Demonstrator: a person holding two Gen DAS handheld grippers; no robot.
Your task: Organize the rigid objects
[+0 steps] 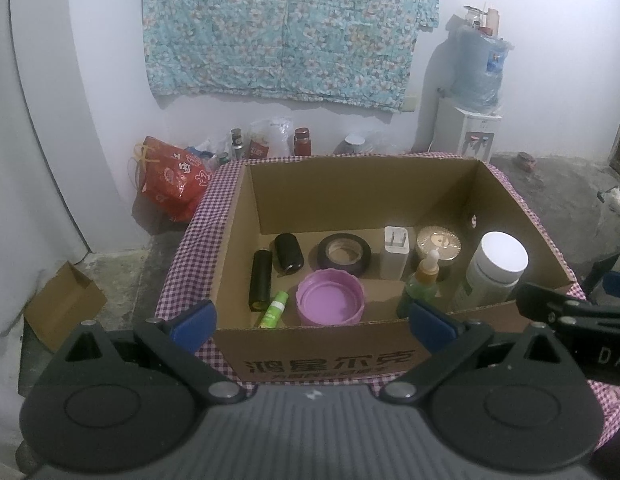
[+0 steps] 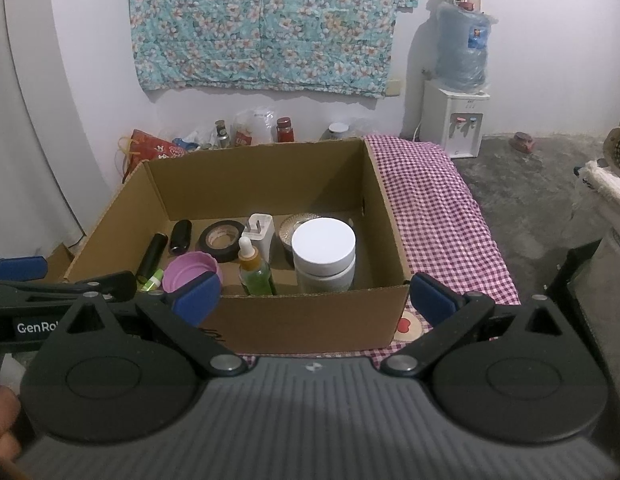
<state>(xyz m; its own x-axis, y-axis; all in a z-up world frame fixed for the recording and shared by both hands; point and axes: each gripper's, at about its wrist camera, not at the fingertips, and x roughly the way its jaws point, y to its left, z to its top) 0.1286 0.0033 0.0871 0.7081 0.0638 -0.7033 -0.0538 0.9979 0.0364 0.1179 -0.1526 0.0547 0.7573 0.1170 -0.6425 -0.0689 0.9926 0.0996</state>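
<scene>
Hovering spread wide and empty before the cardboard box [image 1: 350, 344], both the left claw [image 1: 312, 316] and right claw [image 2: 314, 298] would best pinch the stiff, light-looking white-lidded jar [image 2: 324, 256] across its ribbed sides.

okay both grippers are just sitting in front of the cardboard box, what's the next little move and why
Probably ease the right gripper forward over the box's near wall toward the white-lidded jar. Both grippers look open and empty, the left gripper too, and both are short of the box. The jar stands upright nearest the right side, with the dropper bottle close beside it, so approach carefully.
</scene>
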